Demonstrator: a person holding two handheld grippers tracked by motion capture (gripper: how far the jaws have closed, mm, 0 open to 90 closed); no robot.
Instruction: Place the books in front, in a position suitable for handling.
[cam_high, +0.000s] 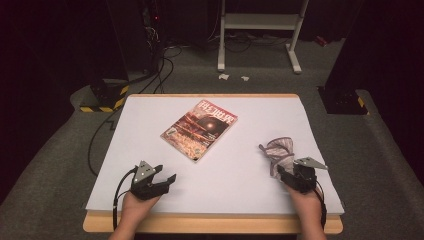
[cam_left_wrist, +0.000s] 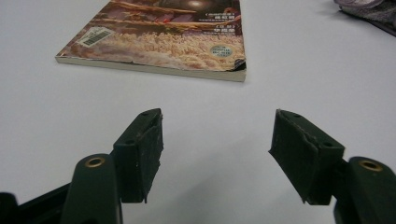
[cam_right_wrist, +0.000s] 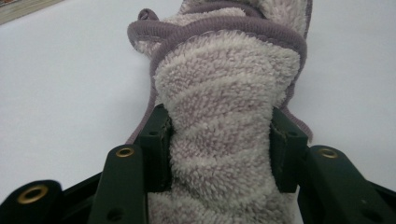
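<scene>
I have the fleecy cloth (cam_right_wrist: 229, 107) bunched between my right gripper (cam_high: 292, 172) pads at the table's (cam_high: 150, 200) four o'clock, gripped so it lifts whole. My left gripper (cam_left_wrist: 217, 154) waits wide at seven o'clock, facing the book (cam_high: 199, 128).

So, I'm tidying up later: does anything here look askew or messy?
The magazine lies skewed to the table edges, its near corner scuffed. The towel is bunched in a heap between the right gripper jaws.

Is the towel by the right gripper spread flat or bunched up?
Bunched up. The towel rises in thick rolled folds between the right gripper's pads, and the high view shows a crumpled heap on the table.
</scene>
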